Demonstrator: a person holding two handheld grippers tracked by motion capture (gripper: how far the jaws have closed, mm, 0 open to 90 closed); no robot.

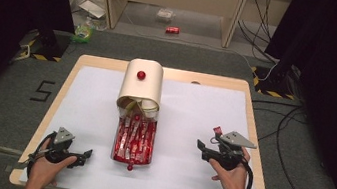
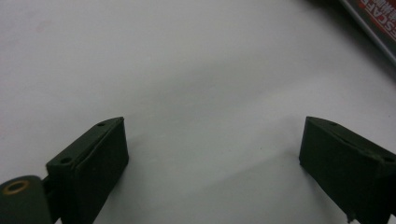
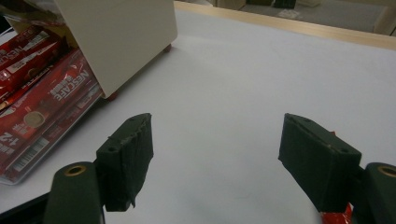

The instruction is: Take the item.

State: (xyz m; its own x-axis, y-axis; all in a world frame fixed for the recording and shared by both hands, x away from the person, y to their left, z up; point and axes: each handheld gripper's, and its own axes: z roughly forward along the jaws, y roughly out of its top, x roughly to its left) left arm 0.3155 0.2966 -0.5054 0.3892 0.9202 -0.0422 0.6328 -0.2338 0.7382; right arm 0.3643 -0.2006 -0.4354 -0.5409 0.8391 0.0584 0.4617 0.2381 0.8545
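Left gripper [image 1: 88, 153] jaws apart | right gripper [image 1: 199, 144] likewise | drawer [image 1: 134, 142] seemingly untouched

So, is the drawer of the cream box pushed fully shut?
No, the clear drawer is pulled out toward the person from the cream box, with its red Nescafe sachets exposed in the high view.

High view: I look down and forward over the whole worktop [image 1: 201, 130].
Gripper views: close, low; both share the red sachet tray [image 3: 32, 126].
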